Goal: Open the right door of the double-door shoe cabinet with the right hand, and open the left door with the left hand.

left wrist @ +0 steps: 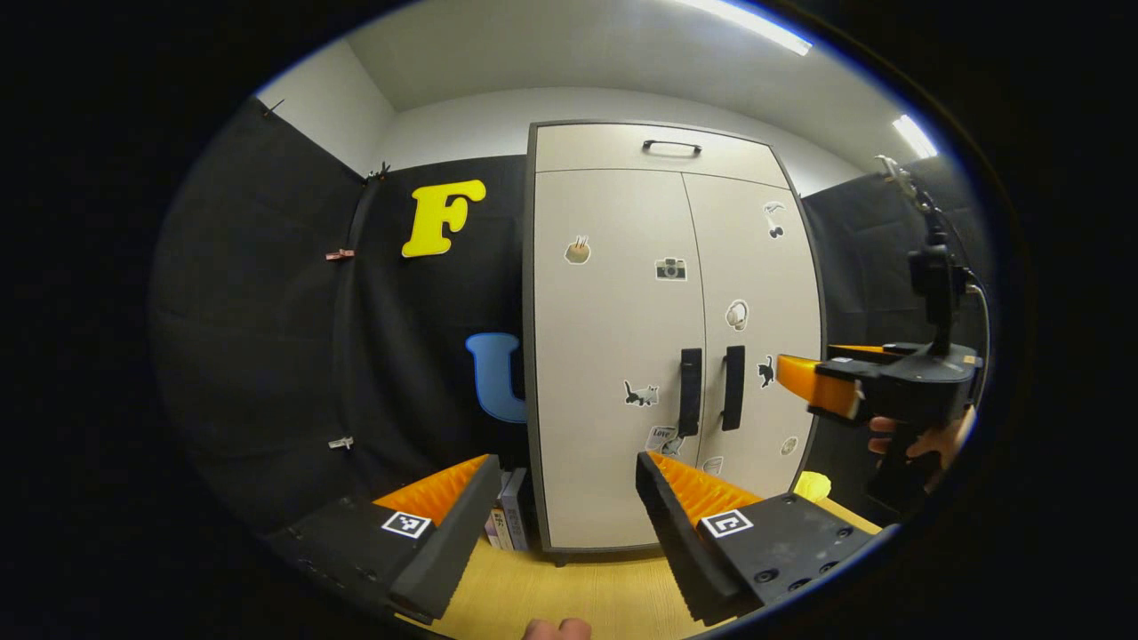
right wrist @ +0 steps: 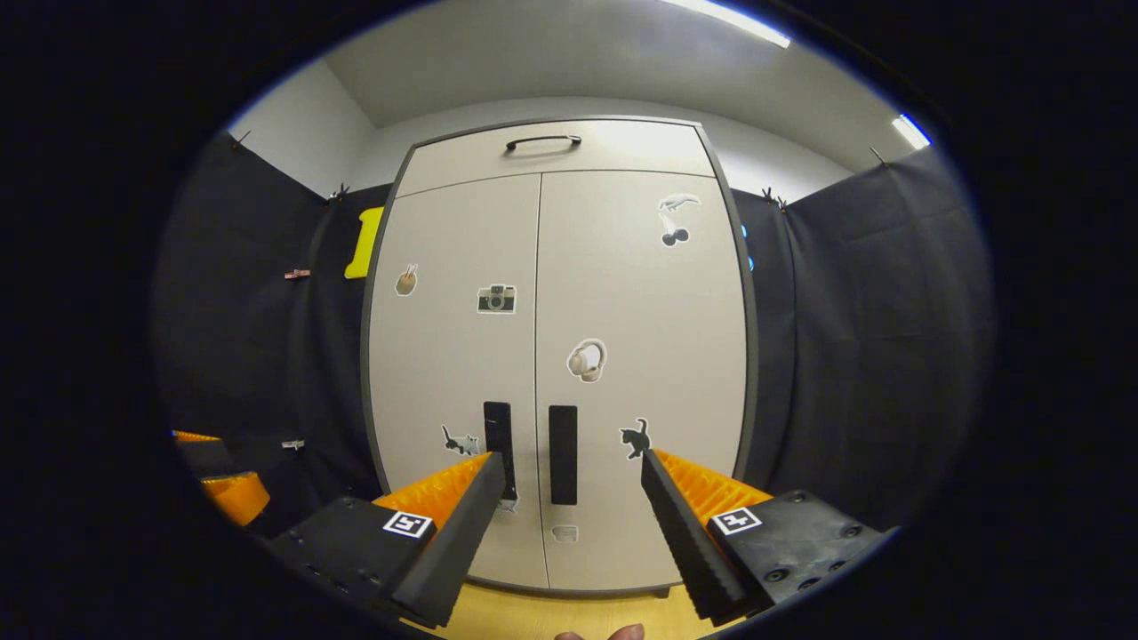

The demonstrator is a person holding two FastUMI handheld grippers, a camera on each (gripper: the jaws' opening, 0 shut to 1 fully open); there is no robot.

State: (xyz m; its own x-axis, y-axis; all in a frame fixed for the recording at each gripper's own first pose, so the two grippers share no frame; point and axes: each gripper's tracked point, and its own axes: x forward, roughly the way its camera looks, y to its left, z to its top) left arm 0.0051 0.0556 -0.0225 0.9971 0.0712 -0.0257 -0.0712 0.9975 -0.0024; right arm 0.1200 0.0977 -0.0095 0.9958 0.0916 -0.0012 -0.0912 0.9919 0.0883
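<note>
Nearest the lens in the left gripper view, the left gripper (left wrist: 566, 498) has its jaws spread wide with nothing between them, raised above the pale wooden floor (left wrist: 569, 591) in front of the shoe cabinet (left wrist: 667, 142). Left of the cabinet hangs the black cloth wall (left wrist: 267, 356), and a few books (left wrist: 508, 520) stand on the floor against the cabinet's lower left corner. Both cabinet doors are closed. The left door (left wrist: 605, 356) carries a camera sticker (left wrist: 671, 268) near its upper right and a cat sticker (left wrist: 640, 394) just left of the left door handle (left wrist: 690, 391). The right door handle (left wrist: 733, 388) stands just beside it across the seam, on the right door (left wrist: 756, 267). Above both doors is a top panel with a curved handle (left wrist: 672, 145). Right of the cabinet, the right gripper (left wrist: 805, 382) is held by a hand (left wrist: 925, 440), its fingers pointing toward the right door's edge but apart from it; whether its jaws are parted is unclear from here.

In the right gripper view, that gripper's jaws (right wrist: 569, 498) are spread wide and empty, facing the cabinet's middle, with both dark handles seen between the fingers. A headphone sticker (right wrist: 587, 361) sits on the right door above its handle (right wrist: 562, 454).
</note>
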